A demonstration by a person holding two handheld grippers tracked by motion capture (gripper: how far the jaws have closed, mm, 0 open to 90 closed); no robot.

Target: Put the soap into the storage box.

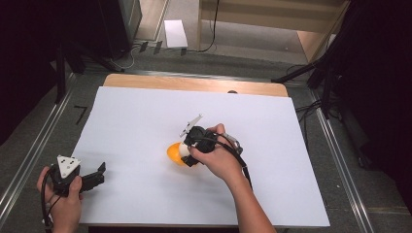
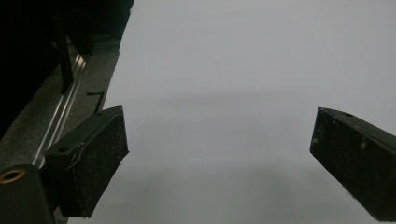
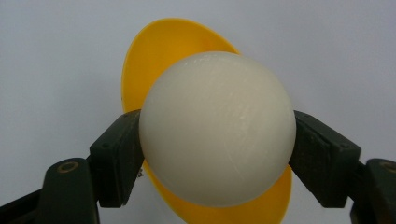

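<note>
Where dark curtains ring the room, a white-sheeted surface (image 1: 145, 126) carries things.
One white ball (image 3: 217, 128), one yellow bowl (image 3: 154, 51); right hand-held gripper (image 3: 217, 154) clamps the ball, left hand-held gripper (image 2: 219, 154) gapes wide.

Table in dark-curtained bay, grey floor.
White sheet (image 1: 145, 126) over wooden table (image 1: 194, 83); metal rails (image 1: 29, 155) along both sides. Black curtains (image 1: 379, 73) left and right. Cables (image 1: 211, 29) and white box (image 1: 175, 33) on floor (image 1: 243, 36) beyond; pale wooden shelf (image 1: 272, 14) behind.
</note>
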